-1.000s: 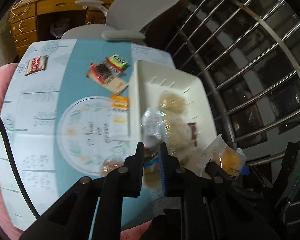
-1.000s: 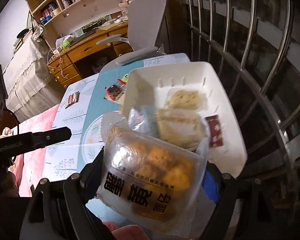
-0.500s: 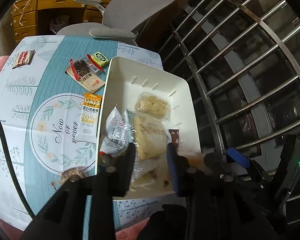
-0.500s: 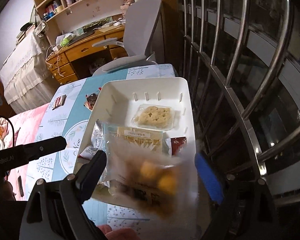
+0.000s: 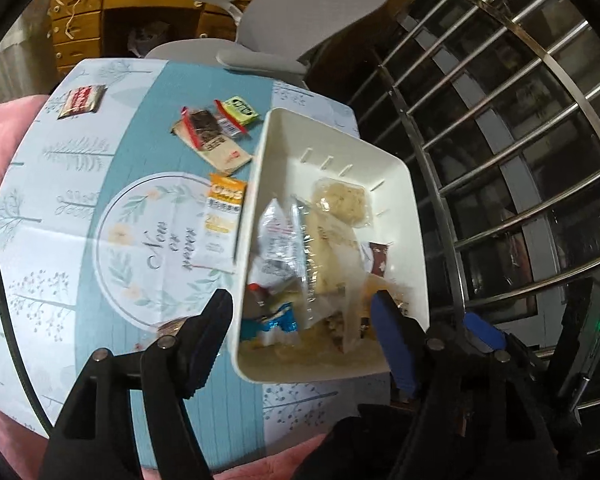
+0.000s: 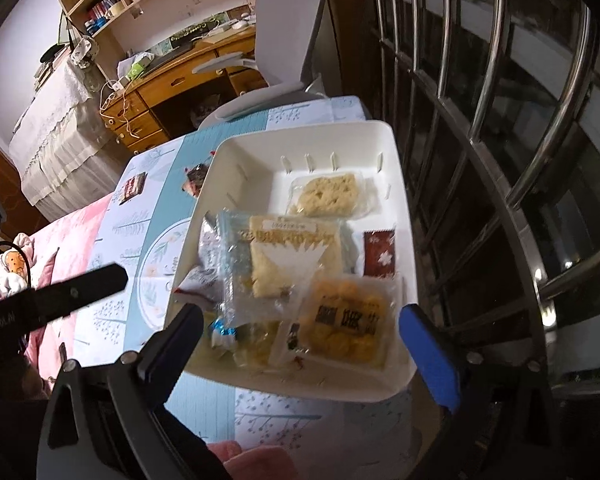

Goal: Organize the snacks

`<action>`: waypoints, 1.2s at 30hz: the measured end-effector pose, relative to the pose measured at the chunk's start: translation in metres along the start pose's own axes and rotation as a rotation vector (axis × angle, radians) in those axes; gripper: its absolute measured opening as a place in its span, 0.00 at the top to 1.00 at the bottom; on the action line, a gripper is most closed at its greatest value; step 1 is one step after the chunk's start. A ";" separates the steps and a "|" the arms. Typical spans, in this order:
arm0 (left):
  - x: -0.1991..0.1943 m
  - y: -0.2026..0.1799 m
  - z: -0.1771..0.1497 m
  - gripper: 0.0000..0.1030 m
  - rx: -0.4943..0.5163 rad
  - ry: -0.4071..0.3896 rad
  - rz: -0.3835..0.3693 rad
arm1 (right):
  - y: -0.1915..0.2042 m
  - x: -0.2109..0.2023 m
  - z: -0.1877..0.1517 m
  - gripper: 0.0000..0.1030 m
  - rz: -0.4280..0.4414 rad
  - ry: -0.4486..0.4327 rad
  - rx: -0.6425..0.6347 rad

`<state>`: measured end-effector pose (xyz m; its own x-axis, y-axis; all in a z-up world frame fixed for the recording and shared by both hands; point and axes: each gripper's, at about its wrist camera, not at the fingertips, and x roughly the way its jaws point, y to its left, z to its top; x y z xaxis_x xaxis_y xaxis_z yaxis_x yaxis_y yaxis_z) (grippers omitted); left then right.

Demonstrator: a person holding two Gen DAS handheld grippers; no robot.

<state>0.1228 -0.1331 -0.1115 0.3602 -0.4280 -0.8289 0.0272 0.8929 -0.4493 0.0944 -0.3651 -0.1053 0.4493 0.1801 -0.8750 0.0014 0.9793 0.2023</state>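
Where a second ago its jaws pinched a clear packet, the left hand-held gripper (image 5: 302, 322) has just been opening and now stands spread over the near end of the white bin (image 5: 414, 216), gripping nothing. An oats bar (image 5: 220, 224) lies on the bench (image 5: 60, 208) just beside the bin.

Right wrist view: right hand-held gripper (image 6: 300, 336) wide open, empty. The yellow snack bag (image 6: 350, 320) it held earlier now lies in the bin's near corner, beside the cracker pack (image 6: 288, 256).
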 end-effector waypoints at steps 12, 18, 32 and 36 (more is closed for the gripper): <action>-0.022 0.074 -0.003 0.25 -0.010 0.032 0.044 | 0.045 0.006 -0.024 0.04 -0.005 -0.001 0.075; -0.032 0.117 0.008 0.25 0.013 0.087 0.049 | 0.078 0.018 -0.041 0.05 -0.031 0.025 0.173; -0.051 0.211 0.055 0.20 0.175 0.186 0.084 | 0.150 0.055 -0.080 0.05 -0.080 0.057 0.511; -0.050 0.236 0.076 0.18 0.180 0.200 0.094 | 0.162 0.069 -0.086 0.06 -0.074 0.076 0.602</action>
<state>0.1818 0.1099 -0.1505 0.1782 -0.3448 -0.9216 0.1737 0.9329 -0.3155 0.0489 -0.1861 -0.1705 0.3640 0.1413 -0.9206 0.5450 0.7692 0.3336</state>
